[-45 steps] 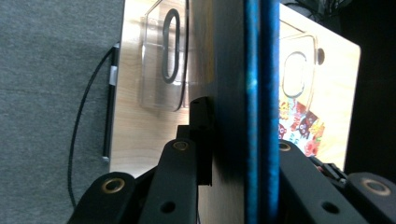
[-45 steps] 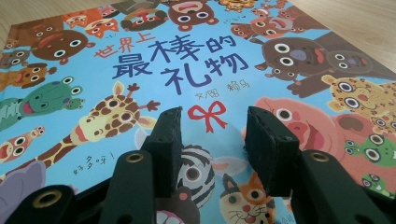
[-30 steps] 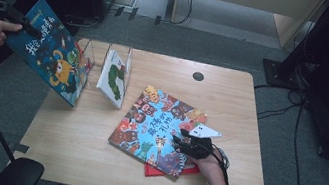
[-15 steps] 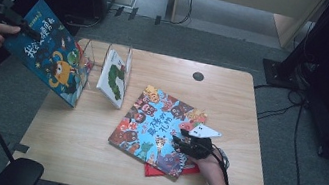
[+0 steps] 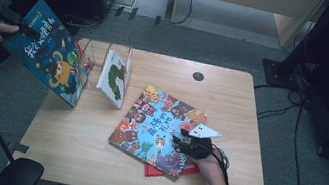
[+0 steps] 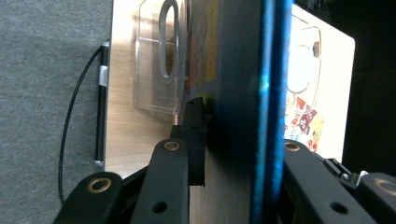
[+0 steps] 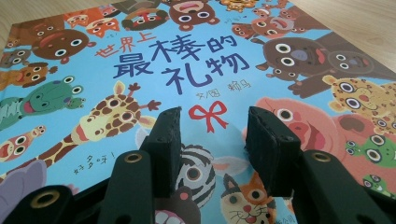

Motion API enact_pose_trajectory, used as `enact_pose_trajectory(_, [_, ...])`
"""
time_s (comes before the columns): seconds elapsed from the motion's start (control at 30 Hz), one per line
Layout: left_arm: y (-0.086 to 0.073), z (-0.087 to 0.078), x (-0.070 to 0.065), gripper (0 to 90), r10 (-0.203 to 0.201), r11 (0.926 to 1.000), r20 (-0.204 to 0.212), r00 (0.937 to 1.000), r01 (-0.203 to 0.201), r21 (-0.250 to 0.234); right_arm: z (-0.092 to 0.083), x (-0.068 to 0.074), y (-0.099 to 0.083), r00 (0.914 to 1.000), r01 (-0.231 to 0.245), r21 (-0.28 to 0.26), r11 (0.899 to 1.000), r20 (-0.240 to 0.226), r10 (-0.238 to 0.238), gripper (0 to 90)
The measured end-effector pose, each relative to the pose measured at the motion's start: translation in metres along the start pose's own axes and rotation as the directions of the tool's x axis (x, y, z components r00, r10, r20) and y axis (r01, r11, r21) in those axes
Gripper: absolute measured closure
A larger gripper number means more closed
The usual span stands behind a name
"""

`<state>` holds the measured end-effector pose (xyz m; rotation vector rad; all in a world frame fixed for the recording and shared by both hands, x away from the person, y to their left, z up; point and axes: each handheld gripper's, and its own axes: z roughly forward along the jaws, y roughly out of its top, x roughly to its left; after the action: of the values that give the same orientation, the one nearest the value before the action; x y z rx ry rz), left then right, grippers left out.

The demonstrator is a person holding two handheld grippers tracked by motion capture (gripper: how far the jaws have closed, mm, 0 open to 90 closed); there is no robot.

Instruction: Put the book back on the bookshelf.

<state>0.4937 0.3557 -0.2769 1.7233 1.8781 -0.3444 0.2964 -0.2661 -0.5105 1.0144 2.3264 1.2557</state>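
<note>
Left gripper (image 5: 24, 27) jaws easing apart around dark blue picture book (image 5: 54, 59) over clear acrylic rack (image 5: 88, 54), white book (image 5: 114, 78) slotted beside, right gripper (image 5: 183, 141) open, empty above animal-cover book (image 5: 156, 126), red book (image 5: 159, 172) beneath.

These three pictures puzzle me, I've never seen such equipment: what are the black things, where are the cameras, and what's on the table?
A person sits at a wooden table with a hand-held two-jaw tool in each hand. One picture looks down from above; the other two come from cameras riding on each tool, looking along its black jaws.

The left gripper holds a dark blue picture book up at the table's left edge; its jaws have just been opening a little, the book between them. Beside it a clear plastic rack holds a white book. The right gripper rests, jaws apart, over a colourful animal book lying on a red book.
</note>
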Motion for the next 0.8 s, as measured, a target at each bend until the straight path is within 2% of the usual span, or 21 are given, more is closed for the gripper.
enact_pose_trajectory(0.43, [-0.001,-0.01,-0.003,67.8,0.013,0.9998,0.004,0.9999,-0.013,-0.011,0.0,0.0,0.0,1.0,0.002,0.001,1.0,-0.001,-0.002,54.7])
enact_pose_trajectory(0.8, [-0.004,-0.031,-0.01,63.3,0.044,0.9984,-0.014,0.9989,-0.045,-0.035,0.0,0.0,0.0,1.0,0.001,-0.001,1.0,-0.007,-0.001,53.2])
